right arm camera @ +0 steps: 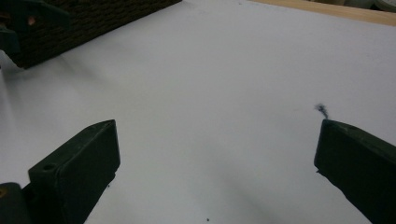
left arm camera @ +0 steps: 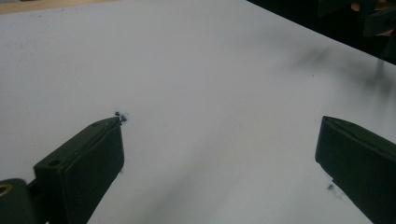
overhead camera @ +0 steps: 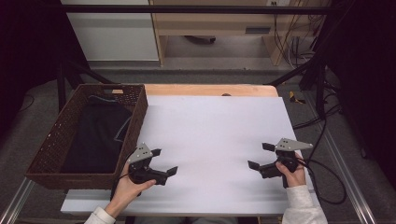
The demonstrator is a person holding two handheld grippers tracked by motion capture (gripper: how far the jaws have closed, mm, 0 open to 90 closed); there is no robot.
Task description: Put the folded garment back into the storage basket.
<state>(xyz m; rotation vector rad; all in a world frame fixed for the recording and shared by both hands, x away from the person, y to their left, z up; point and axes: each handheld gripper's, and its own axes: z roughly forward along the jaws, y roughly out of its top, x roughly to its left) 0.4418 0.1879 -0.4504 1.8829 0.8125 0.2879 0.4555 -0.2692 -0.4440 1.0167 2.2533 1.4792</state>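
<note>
Two black hand-held grippers — the left gripper [overhead camera: 163, 162] and the right gripper [overhead camera: 260, 156] — hover with jaws spread wide and empty over the white table sheet [overhead camera: 210, 130], seemingly poised before reaching, the dark folded garment [overhead camera: 95, 135] lying in the brown woven basket [overhead camera: 51, 144] just left of the left one.

Lab: dangling cables [overhead camera: 299, 44], metal framing [overhead camera: 196, 9]

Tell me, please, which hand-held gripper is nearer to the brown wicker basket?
Left. The left hand-held gripper sits just beside the basket, by its near right corner; the right hand-held gripper is across the white sheet.
</note>
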